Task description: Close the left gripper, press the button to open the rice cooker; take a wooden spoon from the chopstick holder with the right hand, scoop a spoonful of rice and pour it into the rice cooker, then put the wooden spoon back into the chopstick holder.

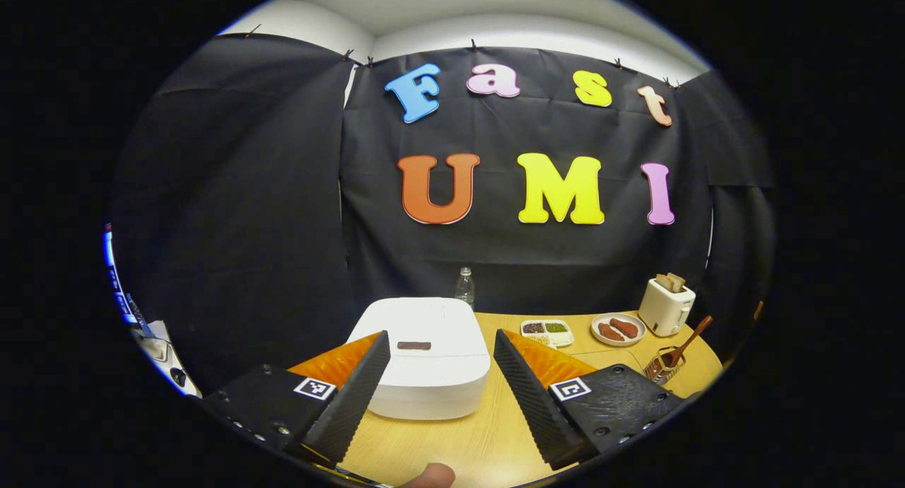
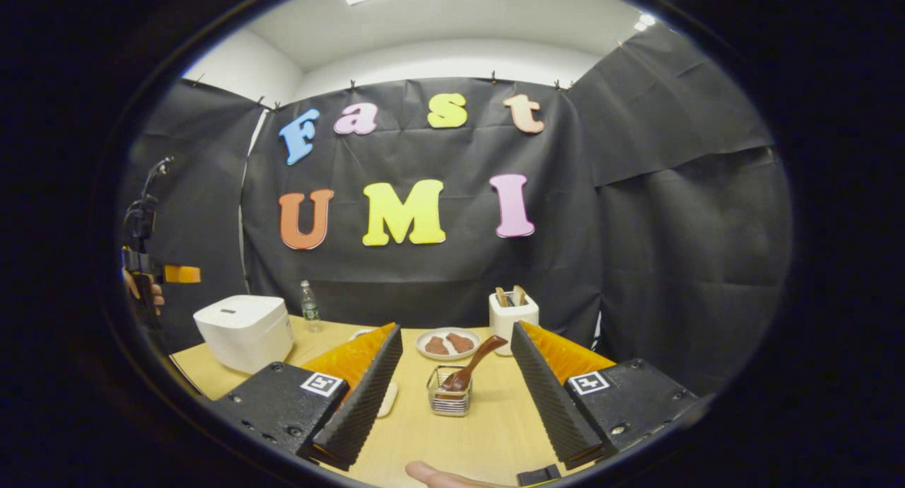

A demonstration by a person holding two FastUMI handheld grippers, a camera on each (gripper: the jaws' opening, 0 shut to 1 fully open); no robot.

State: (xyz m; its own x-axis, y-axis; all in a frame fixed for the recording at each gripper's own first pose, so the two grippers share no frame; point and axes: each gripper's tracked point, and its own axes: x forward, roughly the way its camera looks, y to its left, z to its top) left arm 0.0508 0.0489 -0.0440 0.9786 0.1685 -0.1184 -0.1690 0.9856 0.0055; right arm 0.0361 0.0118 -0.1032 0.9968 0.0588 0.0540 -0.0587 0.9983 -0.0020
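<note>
Your left hand-held gripper (image 1: pixel 440 382) stood wide open and held nothing; its fingers framed the white rice cooker (image 1: pixel 431 357), which sat closed on the table (image 1: pixel 466 438) directly ahead, its dark button (image 1: pixel 414 346) facing you between the fingers. Bare table surface lay between the fingertips and the cooker's front wall, so the fingers were apart from it. A clear bottle (image 1: pixel 464 288) stood just behind the cooker near the far table edge. To the right of the cooker lay a divided dish (image 1: pixel 547 332), a plate of sausages (image 1: pixel 618 329) and a toaster (image 1: pixel 667 305), all close to the back edge, and the wire chopstick holder (image 1: pixel 663 366) with the wooden spoon (image 1: pixel 689 341) stood near the right table edge. Your right hand-held gripper (image 2: pixel 456 389) was likewise wide open and empty, its fingers to either side of the chopstick holder (image 2: pixel 450 394), which stood ahead of the fingertips and apart from them. The wooden spoon (image 2: pixel 472 365) leaned in the holder, handle tilted up to the right. In the right gripper view, open table showed around the holder, and the rice cooker (image 2: pixel 244 330) sat well apart at the left, near the table's left edge.
</note>
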